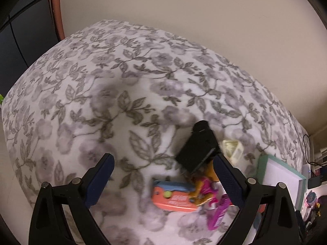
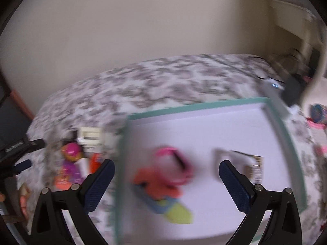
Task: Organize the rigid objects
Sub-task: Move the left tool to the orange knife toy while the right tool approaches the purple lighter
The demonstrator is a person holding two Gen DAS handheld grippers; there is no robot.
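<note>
My left gripper (image 1: 163,176) is open and empty above a floral blanket (image 1: 114,85). Ahead to its right lies a pile: a black box (image 1: 197,149), an orange case (image 1: 173,199), a pink toy (image 1: 214,206) and a cream container (image 1: 232,149). My right gripper (image 2: 166,183) is open and empty over a teal-rimmed white tray (image 2: 276,120). The tray holds a pink band (image 2: 177,167), an orange-and-blue toy with a yellow-green tip (image 2: 163,196) and a packaged item (image 2: 243,165). This view is blurred.
The tray also shows at the right of the left wrist view (image 1: 263,167). The pile appears left of the tray in the right wrist view (image 2: 81,155). A beige wall (image 1: 184,10) backs the bed. Clutter and cables lie at the far right (image 1: 314,173).
</note>
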